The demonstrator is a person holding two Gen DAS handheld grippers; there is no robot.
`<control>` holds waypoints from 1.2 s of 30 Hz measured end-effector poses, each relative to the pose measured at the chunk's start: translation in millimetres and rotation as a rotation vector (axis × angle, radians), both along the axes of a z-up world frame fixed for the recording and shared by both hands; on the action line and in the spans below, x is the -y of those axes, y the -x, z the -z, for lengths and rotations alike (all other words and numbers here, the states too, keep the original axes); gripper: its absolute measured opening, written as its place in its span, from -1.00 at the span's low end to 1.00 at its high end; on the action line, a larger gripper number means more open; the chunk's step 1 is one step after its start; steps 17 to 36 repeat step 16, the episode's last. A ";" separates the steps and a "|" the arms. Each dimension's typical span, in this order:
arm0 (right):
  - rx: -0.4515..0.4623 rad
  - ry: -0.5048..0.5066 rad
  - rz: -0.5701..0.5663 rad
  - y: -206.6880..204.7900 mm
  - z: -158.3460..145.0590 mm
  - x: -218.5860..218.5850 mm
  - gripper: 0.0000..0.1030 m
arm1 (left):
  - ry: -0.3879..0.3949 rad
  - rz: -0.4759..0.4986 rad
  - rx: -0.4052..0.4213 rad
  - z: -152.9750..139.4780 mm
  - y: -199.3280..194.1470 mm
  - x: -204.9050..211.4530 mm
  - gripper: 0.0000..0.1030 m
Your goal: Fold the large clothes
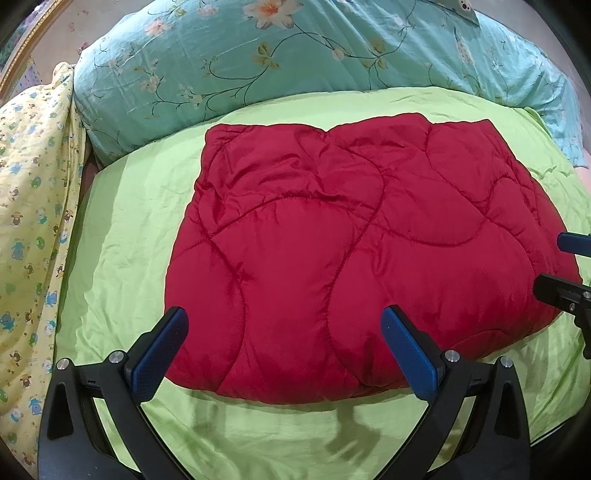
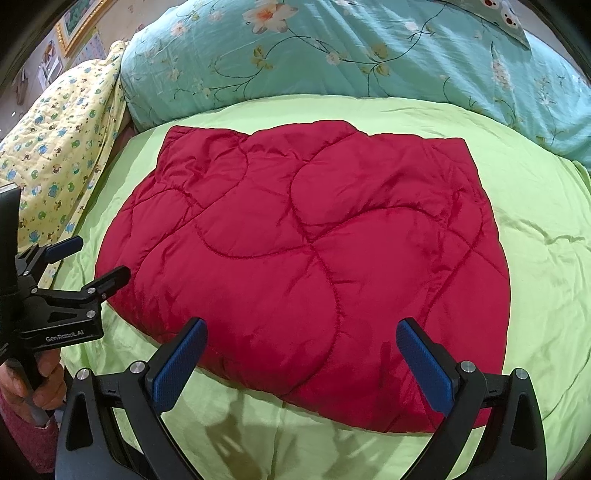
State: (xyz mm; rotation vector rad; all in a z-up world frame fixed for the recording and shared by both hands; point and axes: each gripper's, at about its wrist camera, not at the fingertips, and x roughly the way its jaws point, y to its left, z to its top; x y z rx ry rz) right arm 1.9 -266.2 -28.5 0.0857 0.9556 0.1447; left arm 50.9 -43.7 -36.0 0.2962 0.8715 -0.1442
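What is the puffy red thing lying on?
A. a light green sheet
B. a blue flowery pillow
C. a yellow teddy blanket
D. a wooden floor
A: the folded red quilted garment rests flat on the light green sheet, with green showing all around its edges; both claws hover open above it.

A bed covered by a lime-green sheet (image 1: pixel 122 280) is filling most of both views, its cloth lying in soft creases and catching even light with faint shadows along the near edge. A teal floral-print pillow (image 1: pixel 280 62) is resting across the far side of the bed, and a yellow cartoon-print blanket (image 1: pixel 33 206) is lying bunched beside it at the left. Behind them a pale pinkish wall (image 2: pixel 122 18) is showing, with a gold-framed picture (image 2: pixel 79 20) hanging on it.
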 end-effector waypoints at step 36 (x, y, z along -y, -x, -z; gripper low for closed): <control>-0.016 -0.022 0.020 -3.0 14.1 6.3 0.99 | 0.036 -0.012 -0.009 6.3 3.6 -1.4 1.00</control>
